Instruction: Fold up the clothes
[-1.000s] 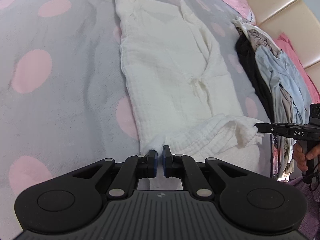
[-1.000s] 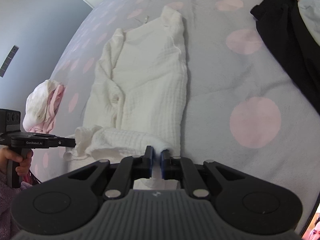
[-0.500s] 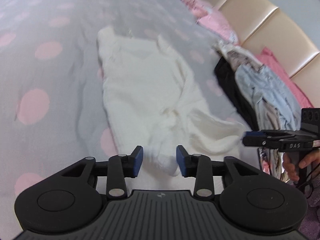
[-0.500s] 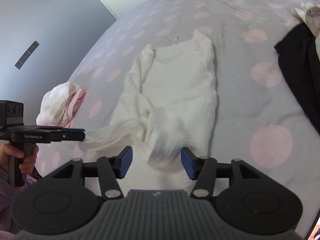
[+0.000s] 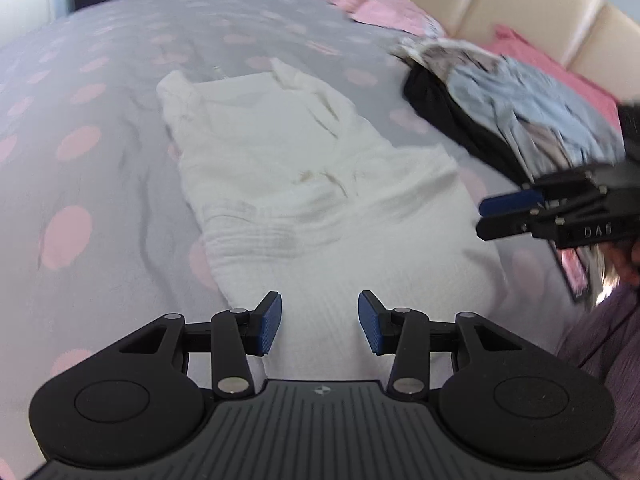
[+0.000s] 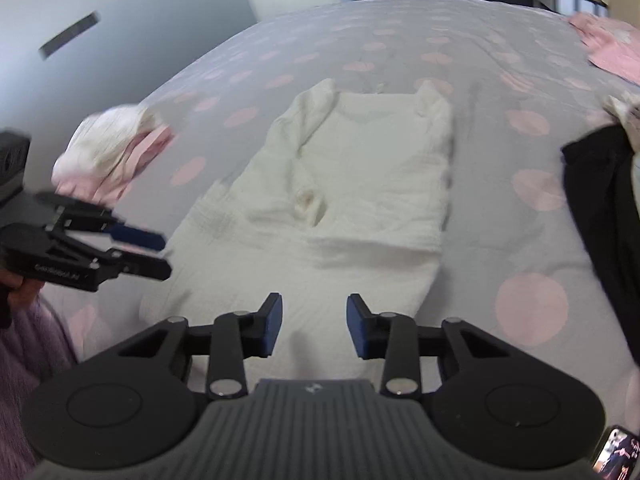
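Bed: grey bedspread [image 5: 100, 240] w/ pink dots fills both views, soft, a few creases left of the garment.
Garment: white textured top [image 5: 288, 168] lies flat mid-bed, neck end away from the cams, near hem doubled up over the body, sleeves tucked in.
Left gripper [image 5: 320, 322]: jaws apart, blue pads clear of cloth, nothing pinched; hovers over the near hem. Also seen from the right wrist cam at left edge [image 6: 154, 254], jaws parted, empty, blurred.
Right gripper [image 6: 314, 326]: jaws closing, nothing between them, white cloth lies below. From the left wrist cam it's at right edge [image 5: 490, 216], blurry.
Clothes pile: black, pale blue & patterned pieces [image 5: 500, 104] heaped right of the top, apart from it.
Headboard: beige padded panels [image 5: 500, 4] behind the pile, w/ a pink pillow [image 5: 560, 68] against it.
Far corner: pink garment [image 5: 380, 8] at the bed's far end.
Left side: small white & pink bundle [image 6: 116, 144] on the bed edge, near the left gripper.
Room: pale wall [image 6: 140, 12] w/ a dark slot, dark doorway beyond the bed.
Person: purple sleeve [image 6: 28, 352] at lower left.
Extra: phone screen [image 6: 616, 454] in bottom right corner.
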A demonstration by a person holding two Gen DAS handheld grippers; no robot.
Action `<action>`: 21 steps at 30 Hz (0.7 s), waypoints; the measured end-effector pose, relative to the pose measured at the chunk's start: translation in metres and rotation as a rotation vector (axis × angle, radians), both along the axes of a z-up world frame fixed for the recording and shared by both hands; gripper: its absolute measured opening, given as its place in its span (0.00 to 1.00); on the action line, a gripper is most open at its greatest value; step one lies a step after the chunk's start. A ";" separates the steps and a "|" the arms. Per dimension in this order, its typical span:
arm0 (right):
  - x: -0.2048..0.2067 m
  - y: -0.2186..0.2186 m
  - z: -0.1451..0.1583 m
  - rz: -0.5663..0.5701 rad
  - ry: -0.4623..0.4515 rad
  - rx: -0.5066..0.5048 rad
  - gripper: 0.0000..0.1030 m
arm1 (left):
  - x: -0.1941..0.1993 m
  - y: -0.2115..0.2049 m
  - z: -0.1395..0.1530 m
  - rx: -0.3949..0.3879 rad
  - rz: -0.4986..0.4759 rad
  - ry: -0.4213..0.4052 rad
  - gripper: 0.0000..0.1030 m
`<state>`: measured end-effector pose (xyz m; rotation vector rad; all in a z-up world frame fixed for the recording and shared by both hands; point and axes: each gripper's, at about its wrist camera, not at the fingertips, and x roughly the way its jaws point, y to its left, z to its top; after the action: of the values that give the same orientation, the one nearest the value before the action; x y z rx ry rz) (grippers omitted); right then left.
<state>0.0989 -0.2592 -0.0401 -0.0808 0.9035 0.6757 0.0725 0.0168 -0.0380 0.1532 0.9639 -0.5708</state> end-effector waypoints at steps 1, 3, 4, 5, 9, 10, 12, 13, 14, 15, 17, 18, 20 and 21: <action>-0.008 0.005 -0.001 0.052 -0.032 -0.027 0.41 | -0.009 -0.005 -0.001 0.033 -0.046 -0.042 0.39; -0.021 0.015 -0.005 0.144 -0.085 -0.079 0.46 | -0.023 -0.015 -0.003 0.087 -0.116 -0.102 0.39; -0.026 0.019 -0.007 0.178 -0.103 -0.098 0.50 | -0.030 -0.020 -0.005 0.113 -0.147 -0.124 0.40; -0.029 0.022 -0.009 0.206 -0.115 -0.111 0.53 | -0.035 -0.024 -0.007 0.140 -0.175 -0.142 0.42; -0.034 0.033 -0.019 0.280 -0.127 -0.162 0.61 | -0.053 -0.037 -0.020 0.229 -0.254 -0.180 0.52; -0.034 0.035 -0.023 0.295 -0.123 -0.178 0.66 | -0.057 -0.039 -0.024 0.250 -0.274 -0.180 0.53; -0.034 0.040 -0.030 0.323 -0.113 -0.208 0.68 | -0.062 -0.044 -0.033 0.291 -0.311 -0.186 0.55; -0.033 0.042 -0.034 0.333 -0.107 -0.222 0.69 | -0.064 -0.046 -0.037 0.310 -0.325 -0.191 0.56; -0.033 0.043 -0.038 0.341 -0.101 -0.233 0.70 | -0.066 -0.047 -0.041 0.329 -0.340 -0.195 0.57; -0.032 0.044 -0.043 0.347 -0.096 -0.241 0.71 | -0.067 -0.048 -0.046 0.344 -0.354 -0.197 0.60; -0.030 0.045 -0.052 0.362 -0.089 -0.258 0.75 | -0.067 -0.050 -0.055 0.362 -0.379 -0.203 0.63; -0.031 0.047 -0.056 0.377 -0.098 -0.274 0.76 | -0.067 -0.050 -0.059 0.369 -0.389 -0.208 0.66; -0.034 0.049 -0.063 0.414 -0.131 -0.319 0.77 | -0.068 -0.050 -0.065 0.381 -0.408 -0.222 0.71; -0.036 0.051 -0.066 0.435 -0.158 -0.350 0.77 | -0.068 -0.050 -0.068 0.387 -0.421 -0.232 0.72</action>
<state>0.0626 -0.2085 -0.1065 -0.6490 0.8501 0.8921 0.0044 -0.0330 -0.1061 0.7662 0.8092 -0.7271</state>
